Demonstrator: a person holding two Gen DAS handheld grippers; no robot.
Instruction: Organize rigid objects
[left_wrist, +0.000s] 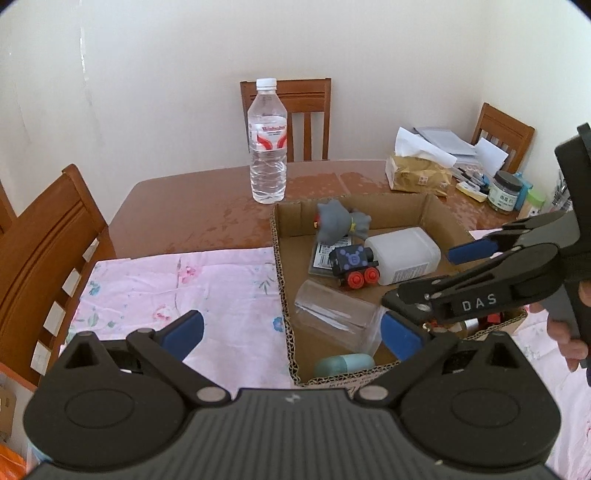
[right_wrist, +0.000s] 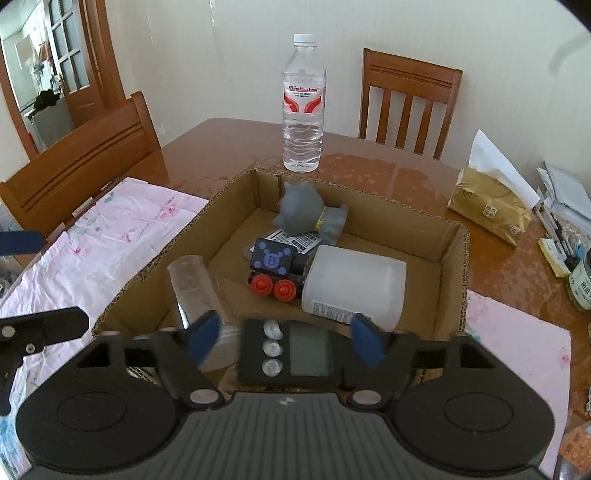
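**Q:** What is the status of the right gripper (right_wrist: 286, 339)?

**A:** I read it as released. Its 2 blue pads (right_wrist: 205, 338) stand wide, with a gap on each side of the black device (right_wrist: 291, 350). That device, with 3 buttons and a screen, lies in the box (right_wrist: 452, 258) at the lower centre of the right wrist view.

**Q:** And the left gripper (left_wrist: 291, 336)?

**A:** It is open and empty, low in its own view above the box edge and the pink cloth (left_wrist: 177, 284).

**Q:** What is the procedure for clearing out?

**A:**
1. I would hold the jaws wide.
2. I would lift straight back along the fingers, so neither pad drags the device.
3. I would watch the glass (right_wrist: 192, 284) just beside the left pad and the white bottle (right_wrist: 354, 288) just beside the right pad. A sideways exit could knock either one.
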